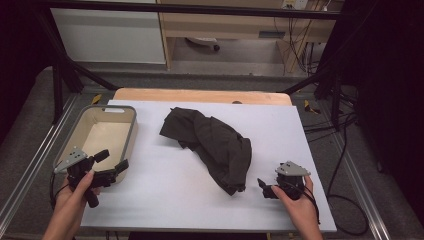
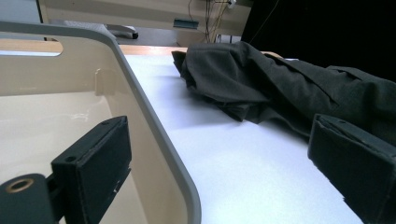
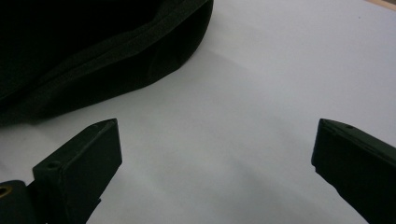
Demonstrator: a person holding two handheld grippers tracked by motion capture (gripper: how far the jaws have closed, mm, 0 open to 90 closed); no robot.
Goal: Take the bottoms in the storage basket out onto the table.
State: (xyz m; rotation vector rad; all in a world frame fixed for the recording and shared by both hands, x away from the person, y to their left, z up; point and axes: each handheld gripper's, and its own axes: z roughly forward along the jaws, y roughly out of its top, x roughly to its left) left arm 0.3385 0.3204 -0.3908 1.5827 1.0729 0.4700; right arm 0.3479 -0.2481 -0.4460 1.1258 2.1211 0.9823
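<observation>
- Right tool point(image 1: 268, 188) sits low at the near right of the worktop point(image 1: 165, 200), jaws spread wide, holding nothing.
- Dark garment point(image 1: 215, 145) lies crumpled mid-worktop; long axis runs diagonal, from far-left end to near-right end.
- Near-right end of the garment is just beside the right tool, to its left and slightly farther; not touching.
- Right gripper view: garment's rolled edge point(image 3: 116, 70) lies ahead and off to the left of the open jaws, bare worktop between them.
- Left tool point(image 1: 111, 165) hovers at the near corner of the beige bin point(image 1: 131, 131), jaws open, empty.
- Left gripper view: one jaw over the bin's inside, the other over the worktop, the grey rim point(image 2: 154, 121) between them; garment point(image 2: 261, 84) well apart, ahead and to the right.
- Judgement: right hand is clearly nearer, so first grab likely falls to it, on the near-right end.
- Bin stands left of the garment, so the carry would run leftward across the worktop.
</observation>
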